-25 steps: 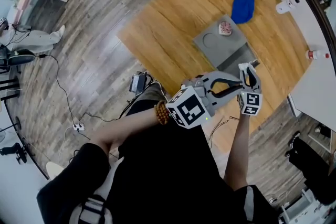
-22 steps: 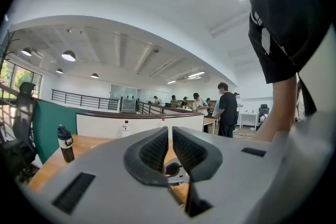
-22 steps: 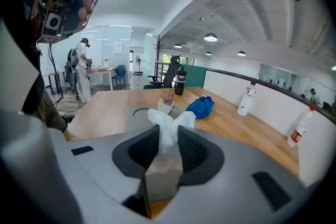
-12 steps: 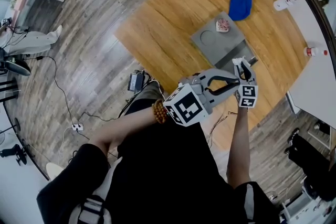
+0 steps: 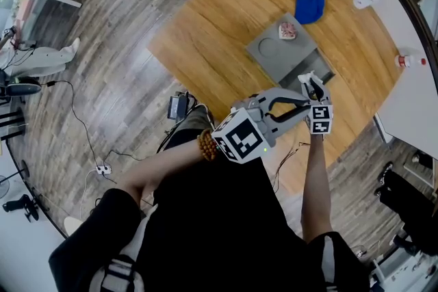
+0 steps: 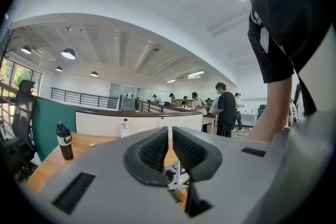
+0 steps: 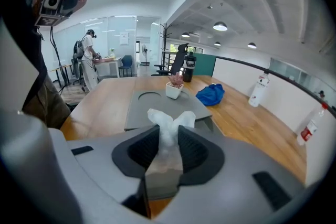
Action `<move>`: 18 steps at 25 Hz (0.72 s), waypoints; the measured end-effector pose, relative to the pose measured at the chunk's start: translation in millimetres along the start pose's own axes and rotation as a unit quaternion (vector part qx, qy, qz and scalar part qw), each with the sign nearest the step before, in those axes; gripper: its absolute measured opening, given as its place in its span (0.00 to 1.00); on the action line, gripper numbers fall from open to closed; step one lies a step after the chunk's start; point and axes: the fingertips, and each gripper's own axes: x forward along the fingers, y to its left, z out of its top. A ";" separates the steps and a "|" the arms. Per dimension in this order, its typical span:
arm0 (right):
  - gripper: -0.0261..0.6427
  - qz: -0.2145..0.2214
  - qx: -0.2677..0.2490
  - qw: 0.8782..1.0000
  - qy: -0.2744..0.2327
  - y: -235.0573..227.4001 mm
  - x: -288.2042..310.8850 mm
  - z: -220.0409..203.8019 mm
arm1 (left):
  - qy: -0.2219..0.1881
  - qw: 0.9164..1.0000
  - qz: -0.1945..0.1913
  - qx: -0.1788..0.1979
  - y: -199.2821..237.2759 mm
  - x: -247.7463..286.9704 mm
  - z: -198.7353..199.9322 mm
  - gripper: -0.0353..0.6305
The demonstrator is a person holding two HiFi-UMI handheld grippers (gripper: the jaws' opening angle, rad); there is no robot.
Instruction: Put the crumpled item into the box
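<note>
Above the bench (image 5: pixel 205 31), the right claw (image 7: pixel 169 139) pinched the wad (image 7: pixel 169 122), seemingly mid-carry to the far box (image 7: pixel 152 107); next it needed centring over the opening, the left claw (image 6: pixel 170 147) closed on nothing.

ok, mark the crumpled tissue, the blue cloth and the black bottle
crumpled tissue (image 7: pixel 167 131), right gripper view, its middle
blue cloth (image 7: pixel 210 95), right gripper view, centre of the heap
black bottle (image 6: pixel 65 147), left gripper view, its body

No legible text; black bottle (image 6: pixel 64 141) label too small
</note>
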 end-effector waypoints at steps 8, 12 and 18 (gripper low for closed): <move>0.21 0.001 -0.001 1.000 0.016 2.0 10.1 -11.9 | 0.006 1.000 -0.005 0.003 -7.2 -1.3 -4.3 0.12; 0.21 0.003 -0.002 1.000 0.027 2.0 13.7 -21.0 | 0.008 1.000 -0.001 0.007 -4.9 -4.3 -4.5 0.12; 0.22 0.004 0.000 0.999 0.045 -3.7 15.7 -31.7 | 0.008 1.000 0.001 0.005 -3.5 -4.4 -5.2 0.12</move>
